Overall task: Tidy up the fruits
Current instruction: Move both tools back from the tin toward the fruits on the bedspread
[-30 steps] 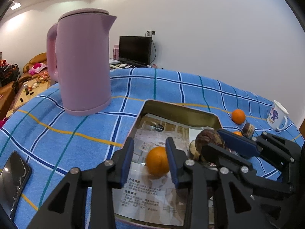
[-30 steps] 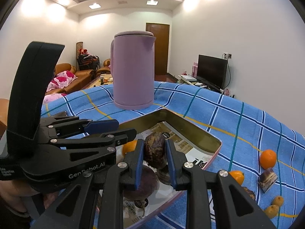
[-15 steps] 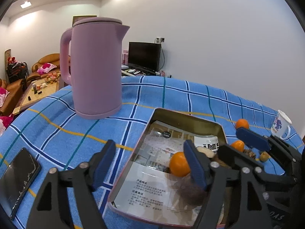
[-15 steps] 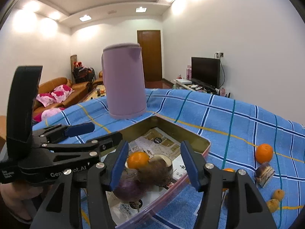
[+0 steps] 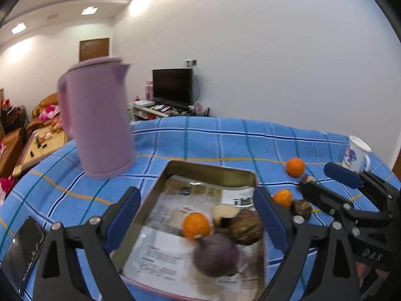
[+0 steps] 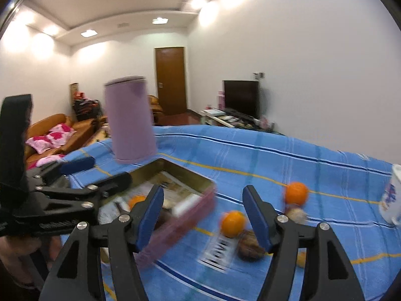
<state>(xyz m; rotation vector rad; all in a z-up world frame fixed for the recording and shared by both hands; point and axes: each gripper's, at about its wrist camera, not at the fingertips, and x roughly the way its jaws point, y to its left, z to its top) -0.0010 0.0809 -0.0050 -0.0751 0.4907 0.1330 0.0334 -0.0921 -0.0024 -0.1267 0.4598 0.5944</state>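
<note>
A gold tin tray lined with printed paper holds an orange, a purple fruit and a brown fruit. My left gripper hangs above the tray's near end, its jaws opening wide with nothing gripped. My right gripper is over the cloth right of the tray, its jaws opening and empty. Beyond it lie two loose oranges and a brown fruit. The picture is motion-blurred.
A pink kettle stands on the blue checked cloth, behind the tray to the left. A white mug sits at the far right and a phone at the near left. A printed paper scrap lies by the loose fruit.
Both grippers let go of their fruit into the tray, opened wide and drew back and upward. The right gripper swung right, toward the loose oranges.
</note>
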